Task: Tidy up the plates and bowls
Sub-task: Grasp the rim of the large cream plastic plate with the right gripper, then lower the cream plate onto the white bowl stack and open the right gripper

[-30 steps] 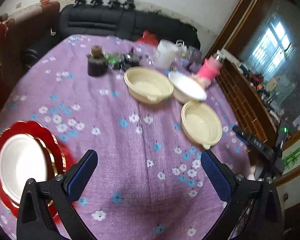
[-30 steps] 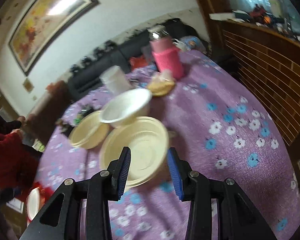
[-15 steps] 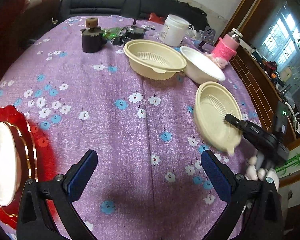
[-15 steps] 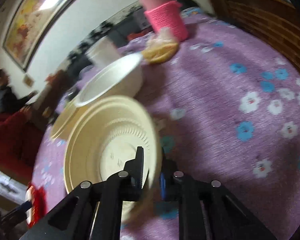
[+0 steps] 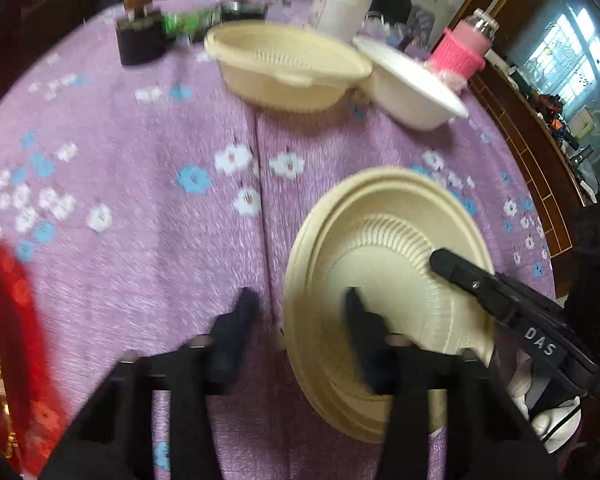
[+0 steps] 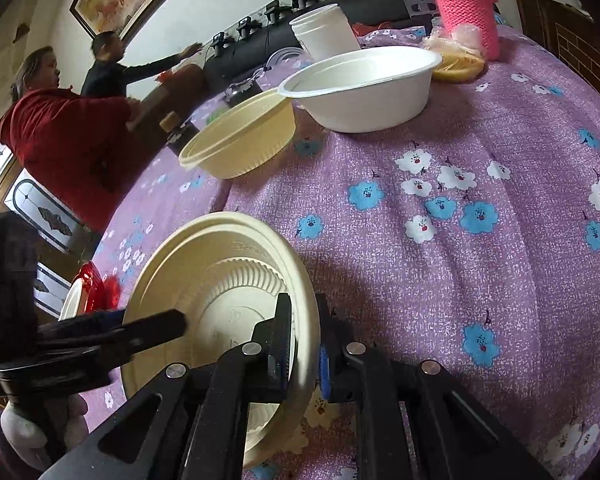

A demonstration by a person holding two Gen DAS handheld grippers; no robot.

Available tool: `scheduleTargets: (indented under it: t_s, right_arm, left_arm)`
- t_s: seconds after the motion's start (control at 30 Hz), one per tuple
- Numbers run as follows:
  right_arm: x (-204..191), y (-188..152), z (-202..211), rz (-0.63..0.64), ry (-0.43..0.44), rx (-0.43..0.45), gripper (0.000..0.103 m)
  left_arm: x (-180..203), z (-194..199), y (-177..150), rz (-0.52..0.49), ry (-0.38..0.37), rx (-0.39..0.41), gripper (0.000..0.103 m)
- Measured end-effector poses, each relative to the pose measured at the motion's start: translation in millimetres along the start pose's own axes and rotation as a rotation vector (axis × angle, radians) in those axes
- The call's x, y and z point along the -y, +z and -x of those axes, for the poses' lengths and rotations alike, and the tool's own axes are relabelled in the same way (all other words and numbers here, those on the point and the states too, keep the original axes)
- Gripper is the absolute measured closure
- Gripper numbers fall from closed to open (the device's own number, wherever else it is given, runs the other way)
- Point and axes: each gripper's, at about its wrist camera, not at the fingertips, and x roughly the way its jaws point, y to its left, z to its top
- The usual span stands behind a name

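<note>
Right wrist view, right hand-held gripper (image 6: 305, 354) clamping tilted cream bowl (image 6: 220, 280) rim, left hand-held gripper (image 5: 298, 308) closing astride it

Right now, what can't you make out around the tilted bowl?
- Left gripper: motion-blurred in left wrist view; closing on the tilted cream bowl, contact unclear.
- Bowl's underside: hidden by the bowl itself, both views.
- Red plate: blurred, cut by left edge.
- Right gripper: the rim hides its pads.
</note>
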Motion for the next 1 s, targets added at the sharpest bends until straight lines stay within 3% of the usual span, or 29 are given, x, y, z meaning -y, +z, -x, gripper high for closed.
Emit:
scheduleTargets:
  t_s: [0.13, 0.27, 0.53, 0.7, 1.0]
  right_arm:
    - [-3.5, -1.8, -0.7, 0.025, -0.033, 0.013, 0.09]
    - [-8.2, -3.4, 1.7, 0.029, -0.03, 0.051, 0.09]
    - [-36.9, -17.2, 12.7, 0.05, 0.043, 0.084, 0.089]
    - [-79.1, -35.4, 17.1, 0.063, 0.074, 0.086, 0.089]
    - [-197.2, -34.1, 21.0, 0.225, 0.117, 0.104, 0.088]
  left_arm:
    - [11.5, 5.1, -5.8, -0.057, 0.018, 0.036, 0.088]
    - [13.9, 16.4, -12.6, -0.06, 0.051, 0.071, 0.088]
    - [-8.5, 59.2, -38.9, 0.006, 0.006, 0.128, 0.085]
    - [-43.6, 99.5, -62.8, 0.068, -0.036, 0.198, 0.085]
    - [-112.1, 183.0, -92.6, 0.145, 0.022, 0.368, 0.083]
